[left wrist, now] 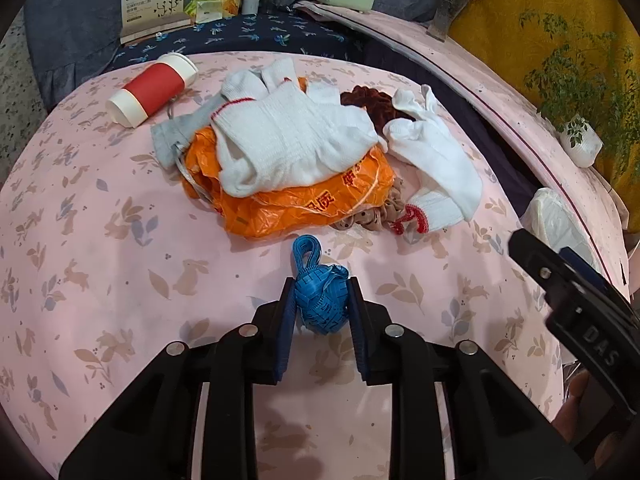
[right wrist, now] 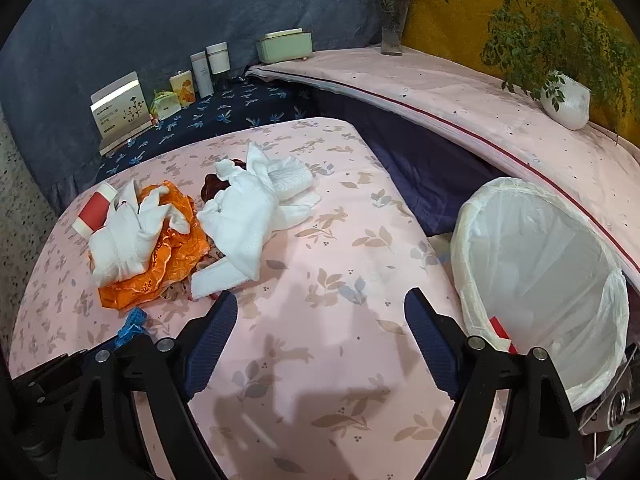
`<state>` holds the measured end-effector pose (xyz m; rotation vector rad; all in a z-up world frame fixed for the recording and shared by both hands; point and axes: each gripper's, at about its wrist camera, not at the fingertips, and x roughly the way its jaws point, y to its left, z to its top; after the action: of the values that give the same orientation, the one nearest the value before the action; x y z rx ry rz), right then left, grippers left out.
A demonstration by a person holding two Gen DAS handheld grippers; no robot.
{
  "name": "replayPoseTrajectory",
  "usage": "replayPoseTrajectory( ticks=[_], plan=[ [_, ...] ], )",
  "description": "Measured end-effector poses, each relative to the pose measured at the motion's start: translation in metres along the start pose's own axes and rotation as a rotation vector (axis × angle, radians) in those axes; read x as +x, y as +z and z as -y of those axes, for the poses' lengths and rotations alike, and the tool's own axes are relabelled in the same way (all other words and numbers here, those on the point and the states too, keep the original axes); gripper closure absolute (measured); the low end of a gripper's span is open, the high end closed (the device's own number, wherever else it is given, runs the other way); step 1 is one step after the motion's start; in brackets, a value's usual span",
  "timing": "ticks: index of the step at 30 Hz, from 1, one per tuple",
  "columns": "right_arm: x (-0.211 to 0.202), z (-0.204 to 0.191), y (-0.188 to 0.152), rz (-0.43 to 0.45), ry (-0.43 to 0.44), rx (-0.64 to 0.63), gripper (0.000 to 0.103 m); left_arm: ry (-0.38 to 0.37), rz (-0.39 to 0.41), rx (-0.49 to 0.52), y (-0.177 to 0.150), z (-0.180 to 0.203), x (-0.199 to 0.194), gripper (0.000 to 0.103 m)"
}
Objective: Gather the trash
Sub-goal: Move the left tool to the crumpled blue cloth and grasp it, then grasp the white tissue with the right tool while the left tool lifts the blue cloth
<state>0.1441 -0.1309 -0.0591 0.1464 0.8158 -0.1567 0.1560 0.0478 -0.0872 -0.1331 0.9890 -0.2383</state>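
Observation:
A crumpled blue tape bundle (left wrist: 320, 300) lies on the pink rabbit-print bed sheet (left wrist: 120, 280), and my left gripper (left wrist: 320, 292) is shut on it, both pads pressing its sides. In the right wrist view the same blue bundle (right wrist: 132, 326) shows at lower left. My right gripper (right wrist: 320, 306) stands open over bare sheet, nothing between its fingers. Beyond lies a pile: an orange plastic bag (left wrist: 304, 204), white socks and gloves (left wrist: 288, 140), a red and white paper cup (left wrist: 152, 90). A white-lined trash bin (right wrist: 540, 272) stands to the right of my right gripper.
A dark blue cloth (right wrist: 240, 108) at the back carries boxes and bottles (right wrist: 204, 72). A pink ledge (right wrist: 480, 112) on the right holds a flower vase (right wrist: 394, 28) and a potted plant (right wrist: 568, 100). A dark gap runs between bed and ledge.

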Motion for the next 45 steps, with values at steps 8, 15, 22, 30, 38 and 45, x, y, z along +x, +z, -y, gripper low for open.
replayPoseTrajectory(
  ticks=[8, 15, 22, 30, 38, 45],
  plan=[
    [0.024, -0.02, 0.015, -0.032, 0.042, -0.01, 0.041, 0.032, 0.033, -0.008, 0.014, -0.011, -0.012, 0.079],
    [0.054, -0.024, 0.022, -0.098, 0.088, 0.035, 0.055, 0.044, 0.049, -0.003, 0.027, -0.015, -0.013, 0.079],
    [0.055, -0.02, 0.017, -0.129, 0.143, 0.062, 0.096, 0.039, 0.058, 0.005, 0.03, -0.009, -0.017, 0.079],
    [0.025, -0.001, 0.024, -0.076, 0.156, 0.087, 0.098, 0.029, 0.074, 0.021, 0.027, 0.007, -0.028, 0.079],
    [-0.006, 0.014, 0.026, -0.006, 0.119, 0.059, 0.098, 0.029, 0.078, 0.038, 0.021, 0.021, -0.036, 0.079],
    [-0.026, 0.037, 0.029, 0.042, 0.098, 0.072, 0.098, 0.022, 0.082, 0.086, 0.017, 0.043, -0.039, 0.079]
  ],
)
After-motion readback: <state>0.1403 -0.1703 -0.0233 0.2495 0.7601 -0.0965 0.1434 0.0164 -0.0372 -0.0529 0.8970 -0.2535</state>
